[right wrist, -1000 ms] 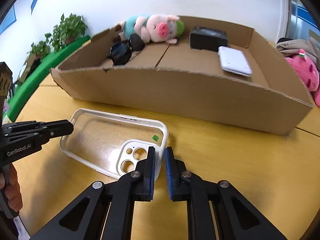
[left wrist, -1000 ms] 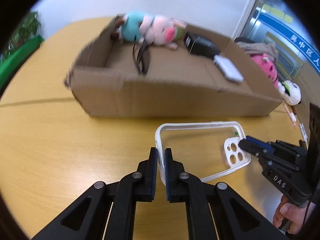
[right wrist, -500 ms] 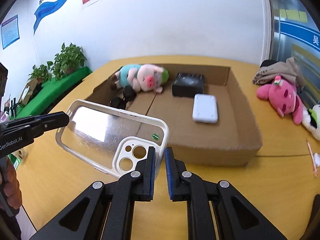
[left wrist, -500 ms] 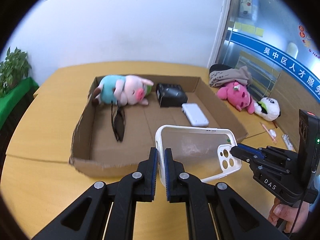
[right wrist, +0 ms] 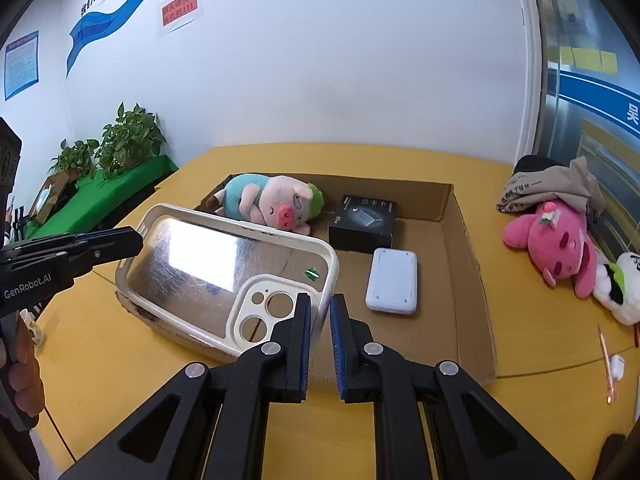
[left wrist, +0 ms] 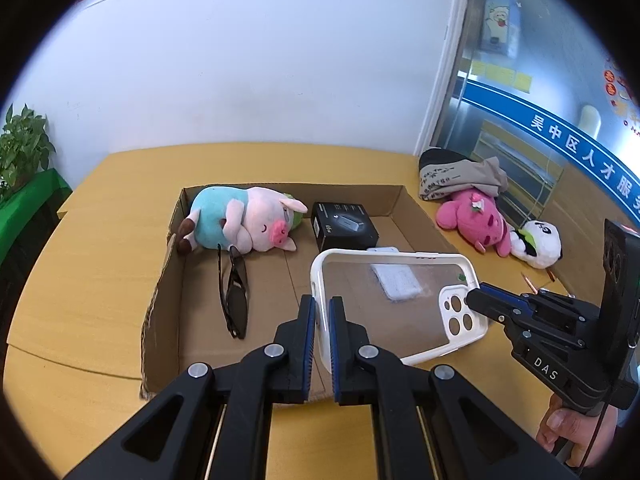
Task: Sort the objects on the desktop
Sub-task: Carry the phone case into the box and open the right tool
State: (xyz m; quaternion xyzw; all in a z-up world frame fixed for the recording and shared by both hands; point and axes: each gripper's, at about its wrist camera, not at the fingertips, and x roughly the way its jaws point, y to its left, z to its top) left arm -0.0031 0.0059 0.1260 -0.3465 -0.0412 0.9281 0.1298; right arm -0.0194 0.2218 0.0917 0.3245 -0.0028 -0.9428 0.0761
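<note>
Yellow table (left wrist: 100,264), gripped phone case (left wrist: 384,300)

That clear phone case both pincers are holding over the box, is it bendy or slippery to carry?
The phone case is probably light and slightly flexible: it is a thin open shell. Its glossy back may be slippery. The left gripper and right gripper each pinch an end rim, likely limiting sag and twist.

A white wall (right wrist: 340,60) stands behind the yellow wooden table (right wrist: 360,156). On its far left hang a blue poster (right wrist: 22,64), a blue wave banner (right wrist: 108,20) and a red notice (right wrist: 180,7). Below them, potted plants (right wrist: 120,140) stand on a green-covered ledge (right wrist: 120,188). To the right is a glass partition (left wrist: 500,160) with a blue band of white characters (left wrist: 560,132), yellow sticky notes (right wrist: 588,58) and a cartoon sheep sticker (left wrist: 498,24).
</note>
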